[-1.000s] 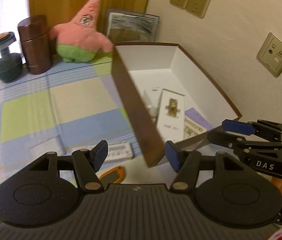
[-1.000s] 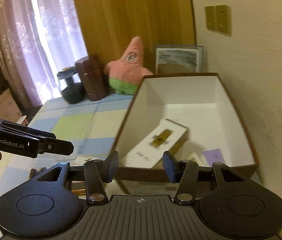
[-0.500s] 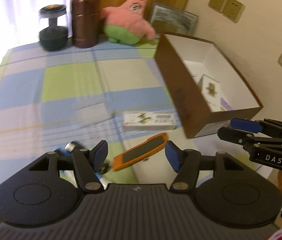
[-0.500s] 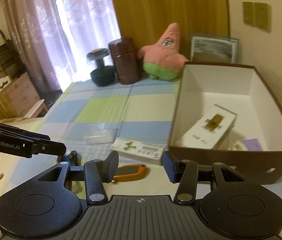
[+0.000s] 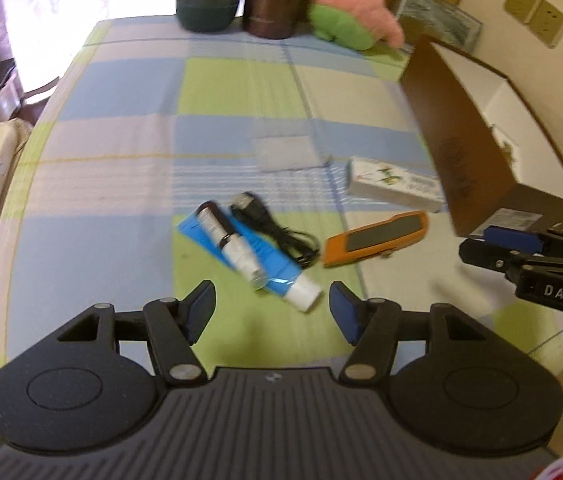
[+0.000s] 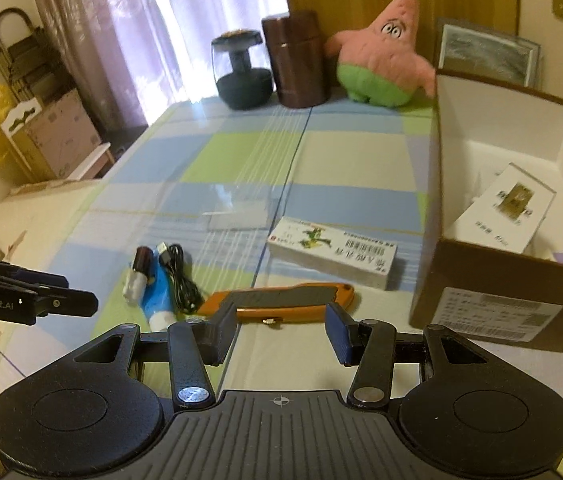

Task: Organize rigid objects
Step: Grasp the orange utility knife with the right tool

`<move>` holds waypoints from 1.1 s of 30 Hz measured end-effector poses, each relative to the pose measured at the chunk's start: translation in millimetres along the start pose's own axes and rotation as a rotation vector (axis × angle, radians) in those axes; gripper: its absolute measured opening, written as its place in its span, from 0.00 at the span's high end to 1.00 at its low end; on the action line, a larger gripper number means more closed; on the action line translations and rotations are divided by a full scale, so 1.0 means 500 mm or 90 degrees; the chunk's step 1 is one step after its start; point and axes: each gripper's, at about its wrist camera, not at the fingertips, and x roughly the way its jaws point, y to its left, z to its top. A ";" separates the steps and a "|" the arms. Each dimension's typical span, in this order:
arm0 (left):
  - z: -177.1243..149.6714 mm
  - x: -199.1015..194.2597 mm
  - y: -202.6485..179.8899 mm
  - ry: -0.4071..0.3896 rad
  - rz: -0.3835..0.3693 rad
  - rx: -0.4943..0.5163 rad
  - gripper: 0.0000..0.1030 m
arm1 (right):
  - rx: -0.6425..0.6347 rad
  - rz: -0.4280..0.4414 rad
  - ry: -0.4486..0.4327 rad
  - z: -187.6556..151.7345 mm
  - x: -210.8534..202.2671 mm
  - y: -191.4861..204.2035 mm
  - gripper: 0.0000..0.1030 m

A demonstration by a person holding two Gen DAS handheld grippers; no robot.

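Note:
A brown box (image 6: 493, 264) with a white inside stands at the right and holds a white carton (image 6: 505, 216). On the checked cloth lie a white medicine box (image 6: 331, 252), an orange utility knife (image 6: 277, 300), a blue tube (image 5: 241, 248) with a small bottle (image 5: 229, 240) on it, and a black cable (image 5: 273, 232). My left gripper (image 5: 271, 312) is open and empty, just short of the tube. My right gripper (image 6: 281, 334) is open and empty, just short of the knife.
A clear flat case (image 5: 285, 152) lies mid-table. A dumbbell (image 6: 243, 72), a brown canister (image 6: 297, 60), a pink plush star (image 6: 385, 56) and a framed picture (image 6: 485, 56) stand along the far edge. Cardboard boxes (image 6: 49, 128) stand on the floor at the left.
Both grippers have drawn back from the brown box toward the table's near side and left. The tube, bottle, cable and knife have come into view. Both stay open.

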 end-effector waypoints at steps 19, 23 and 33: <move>-0.007 0.072 0.008 0.033 0.015 -0.030 0.44 | -0.059 0.019 0.043 0.063 0.156 -0.039 0.56; -0.001 0.079 0.015 0.035 0.021 -0.036 0.44 | -0.056 0.033 0.070 0.071 0.193 -0.052 0.59; 0.001 0.095 0.025 0.049 0.021 -0.035 0.44 | 0.001 0.067 0.122 0.062 0.190 -0.091 0.59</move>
